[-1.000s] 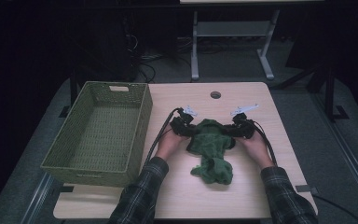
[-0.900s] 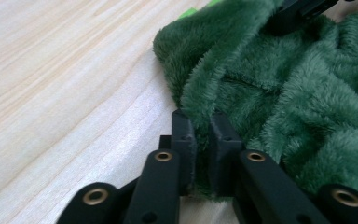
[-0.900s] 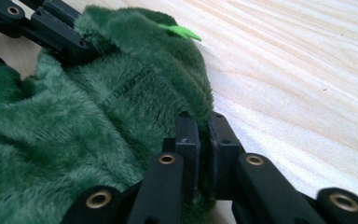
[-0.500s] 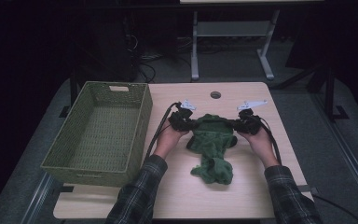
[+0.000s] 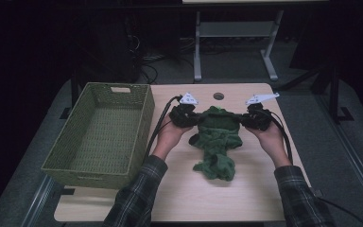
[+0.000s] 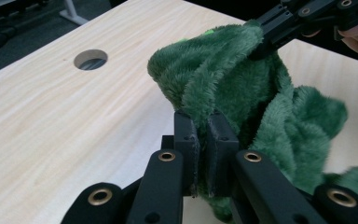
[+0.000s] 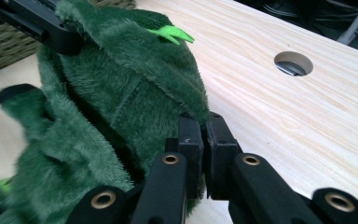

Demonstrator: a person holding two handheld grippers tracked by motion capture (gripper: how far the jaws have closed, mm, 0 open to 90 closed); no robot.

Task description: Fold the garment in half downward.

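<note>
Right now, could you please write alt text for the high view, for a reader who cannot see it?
A person lifts a green fleece garment by its top edge, the left gripper and right gripper each shut on one corner, its lower part lying on a light wooden table. An empty green woven basket stands at the left.

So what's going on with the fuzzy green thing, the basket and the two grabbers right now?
Green fuzzy cloth: pinched at two top corners, top lifted, bottom end crumpled on the table.
Left gripper: shut on the cloth's edge.
Right gripper: shut on the cloth's other edge.
Basket: empty, upright at the table's left side.
Table hole: uncovered.
</note>
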